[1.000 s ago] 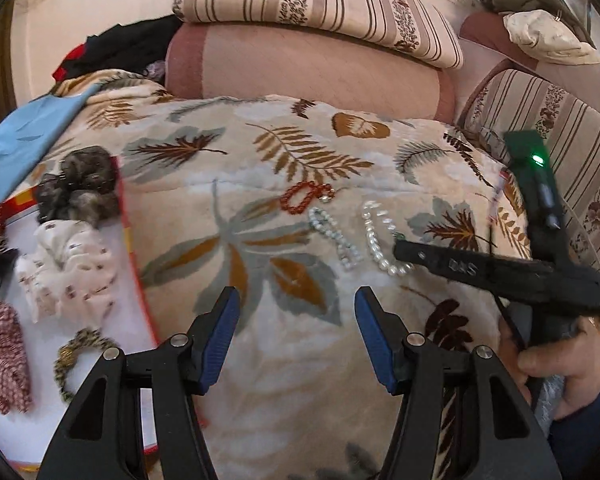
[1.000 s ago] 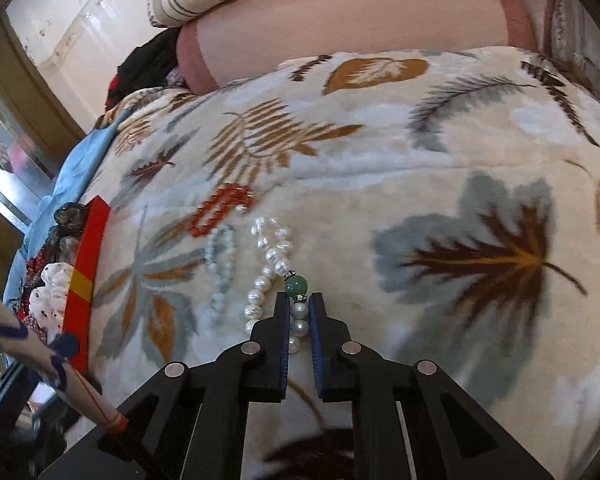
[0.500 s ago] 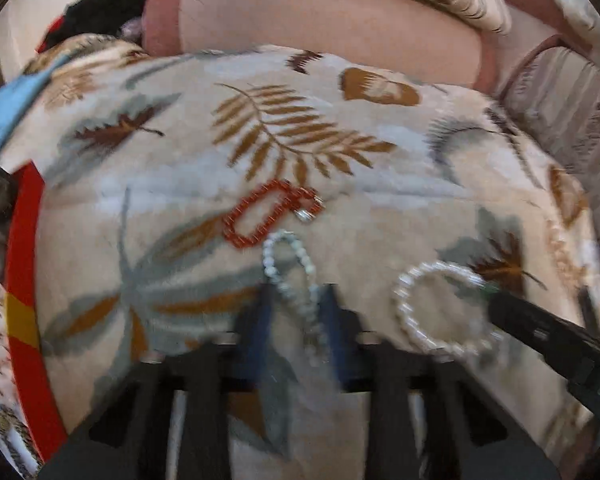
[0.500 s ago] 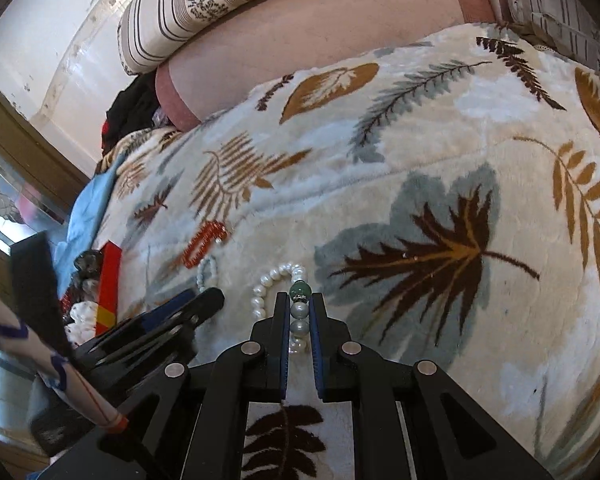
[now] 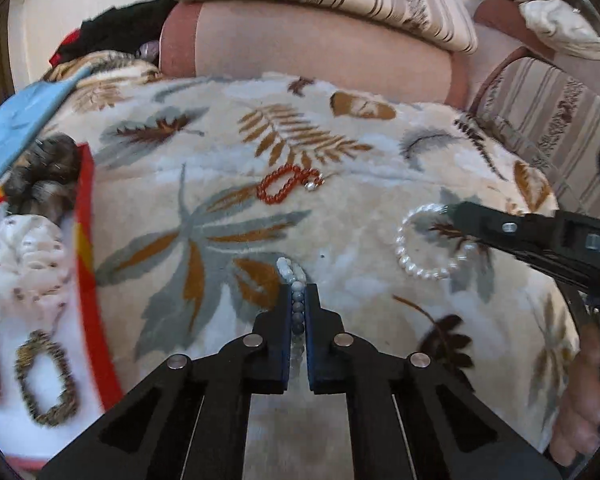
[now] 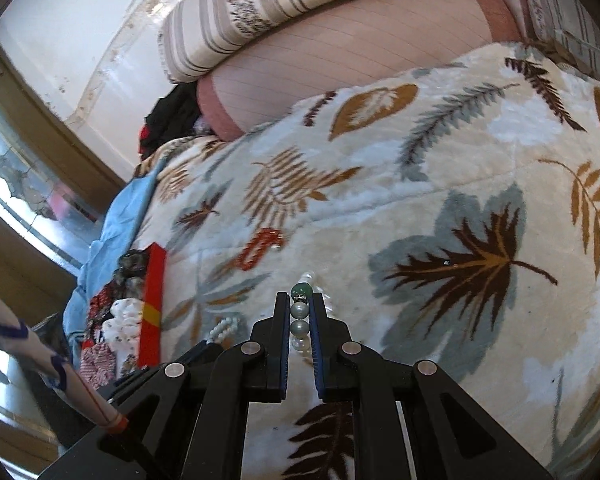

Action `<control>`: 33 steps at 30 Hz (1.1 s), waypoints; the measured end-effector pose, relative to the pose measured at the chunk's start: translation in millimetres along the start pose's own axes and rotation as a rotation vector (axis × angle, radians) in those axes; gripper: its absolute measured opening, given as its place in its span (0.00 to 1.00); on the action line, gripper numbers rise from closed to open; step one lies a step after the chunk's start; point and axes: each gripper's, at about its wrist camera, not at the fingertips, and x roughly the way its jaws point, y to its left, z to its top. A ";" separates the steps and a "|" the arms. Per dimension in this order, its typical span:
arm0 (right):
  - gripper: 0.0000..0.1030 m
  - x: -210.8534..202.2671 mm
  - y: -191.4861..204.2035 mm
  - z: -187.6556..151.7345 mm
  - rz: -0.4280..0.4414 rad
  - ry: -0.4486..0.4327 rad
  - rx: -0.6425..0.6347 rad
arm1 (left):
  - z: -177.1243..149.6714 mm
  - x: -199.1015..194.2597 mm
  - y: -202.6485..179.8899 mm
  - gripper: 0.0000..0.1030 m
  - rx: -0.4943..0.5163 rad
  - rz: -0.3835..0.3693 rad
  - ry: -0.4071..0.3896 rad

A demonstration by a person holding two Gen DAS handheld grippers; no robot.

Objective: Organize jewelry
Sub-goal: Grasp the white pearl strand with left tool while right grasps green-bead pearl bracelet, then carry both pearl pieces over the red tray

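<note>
My left gripper [image 5: 299,294] is shut on a pale grey-blue bead bracelet [image 5: 291,271], whose loop pokes out past the fingertips over the leaf-patterned blanket [image 5: 204,240]. My right gripper [image 6: 300,300] is shut on a white pearl bracelet [image 6: 299,314] just behind its green bead [image 6: 301,290]. In the left wrist view the pearl bracelet [image 5: 416,266] hangs as an open ring from the right gripper [image 5: 450,213]. A red bead bracelet [image 5: 282,189] lies loose on the blanket beyond both, also seen as the red bracelet [image 6: 260,249] in the right wrist view.
A white tray with a red rim [image 5: 87,248] sits at the left, holding several scrunchies [image 5: 24,264] and a gold-brown beaded band [image 5: 44,380]. A pink bolster [image 5: 320,56] and striped cushions close off the back. A blue cloth [image 5: 16,128] lies far left.
The left gripper moved onto the pale bead bracelet and closed on it. The right gripper rose with the pearl bracelet, which now hangs as a ring.
</note>
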 end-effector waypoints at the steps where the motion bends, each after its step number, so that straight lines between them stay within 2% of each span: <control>1: 0.10 -2.4 4.2 -2.0 0.007 -0.005 -0.009 | -0.9 -8.6 -0.8 0.05 0.002 -0.005 -0.013; 14: 0.10 -35.2 43.7 -33.9 0.066 -0.055 -0.086 | -29.0 -80.6 5.2 0.05 0.018 0.011 -0.140; 22: 0.10 -51.7 54.8 -68.0 0.101 -0.058 -0.086 | -49.8 -97.8 18.2 0.05 0.002 0.027 -0.161; 33: 0.10 -68.3 70.0 -96.2 0.083 -0.055 -0.101 | -57.0 -110.9 23.1 0.05 0.016 0.024 -0.188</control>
